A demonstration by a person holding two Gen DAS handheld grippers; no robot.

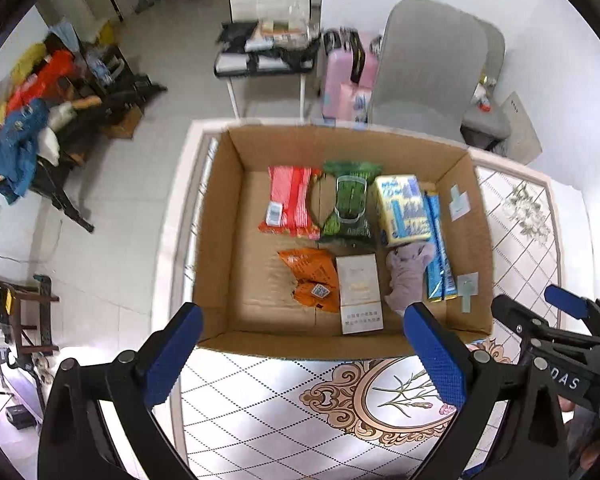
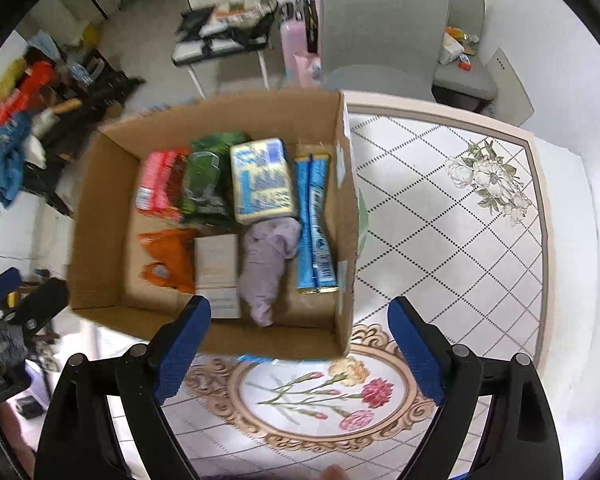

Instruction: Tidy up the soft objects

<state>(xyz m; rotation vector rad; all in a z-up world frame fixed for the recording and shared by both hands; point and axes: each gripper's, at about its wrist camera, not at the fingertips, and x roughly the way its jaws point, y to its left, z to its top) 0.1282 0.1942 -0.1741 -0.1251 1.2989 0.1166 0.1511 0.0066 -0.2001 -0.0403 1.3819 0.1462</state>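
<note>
Hovering above the near edge of the open brown cardboard box (image 1: 216, 240), the left gripper (image 1: 304, 356) has its blue-padded jaws spread wide and holds nothing; the right gripper (image 2: 300, 344) is likewise wide open and empty, seemingly drawn back so the contents can be surveyed. The box sits on the floral-patterned white tabletop (image 2: 440, 220), at roughly twelve o'clock from both grippers. Inside it, packs lie flat in rows, likely to use the floor space: a red-striped packet (image 1: 290, 204), a green wipes pack (image 1: 350, 206), a yellow-and-blue tissue pack (image 1: 404, 210) and two blue sachets (image 1: 438, 248) at one o'clock. Nearer lie an orange crinkled pouch (image 1: 312, 280), a white carton (image 1: 358, 292) and a crumpled lilac cloth (image 1: 408, 270), touching the tissue pack.
</note>
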